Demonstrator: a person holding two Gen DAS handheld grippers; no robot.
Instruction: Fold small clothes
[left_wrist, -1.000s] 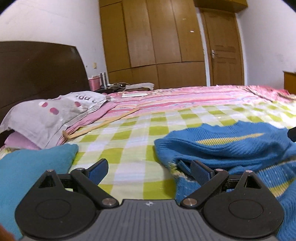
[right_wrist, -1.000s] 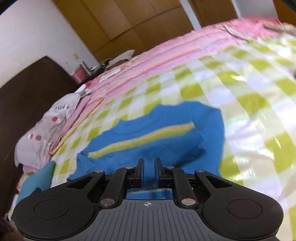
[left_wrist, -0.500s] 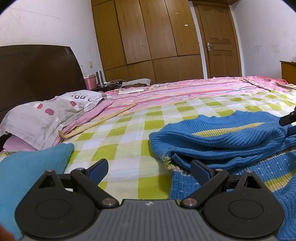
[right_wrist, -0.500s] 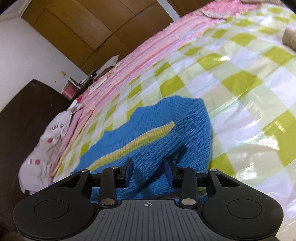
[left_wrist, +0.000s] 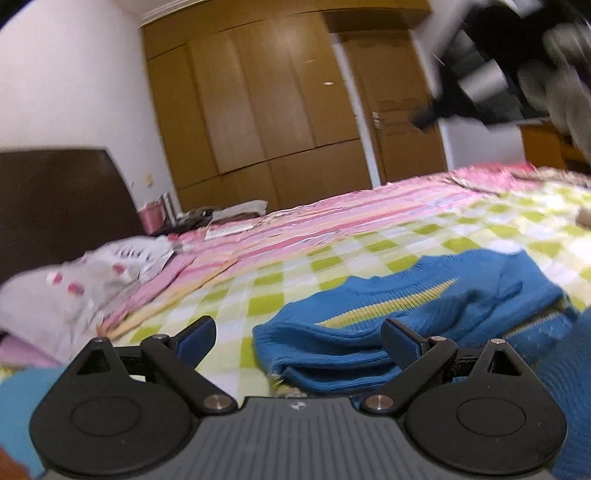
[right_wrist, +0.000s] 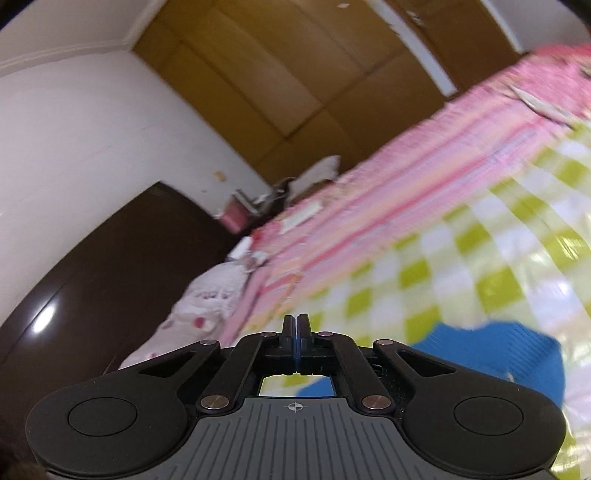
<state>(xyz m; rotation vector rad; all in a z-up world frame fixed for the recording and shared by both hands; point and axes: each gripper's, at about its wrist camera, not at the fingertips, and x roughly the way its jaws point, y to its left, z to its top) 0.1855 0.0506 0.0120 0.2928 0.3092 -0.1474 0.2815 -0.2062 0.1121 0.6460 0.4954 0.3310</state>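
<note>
A bed with a green-and-white checked sheet (left_wrist: 280, 291) and pink striped blanket (left_wrist: 332, 225) is filling a room with brown wooden wardrobes (left_wrist: 266, 110). A blue knitted sweater with a yellow stripe (left_wrist: 424, 314) is lying folded over itself on the sheet. The left tongs (left_wrist: 297, 336) are gaping wide, holding nothing; the right tongs (right_wrist: 296, 326) are pressing together, empty.

Right wrist view. The right gripper (right_wrist: 296, 326) stands with its fingers pressed together, nothing visible between them, raised above the bed. A blue knitted sweater (right_wrist: 491, 354) lies on the green-and-white checked sheet (right_wrist: 498, 258), below and right of the fingertips. A pink striped cover (right_wrist: 424, 173) lies beyond it. A spotted pillow (right_wrist: 207, 299) rests against the dark headboard (right_wrist: 92, 266). Wooden wardrobes (right_wrist: 295, 74) line the far wall. The picture is motion-blurred.
</note>
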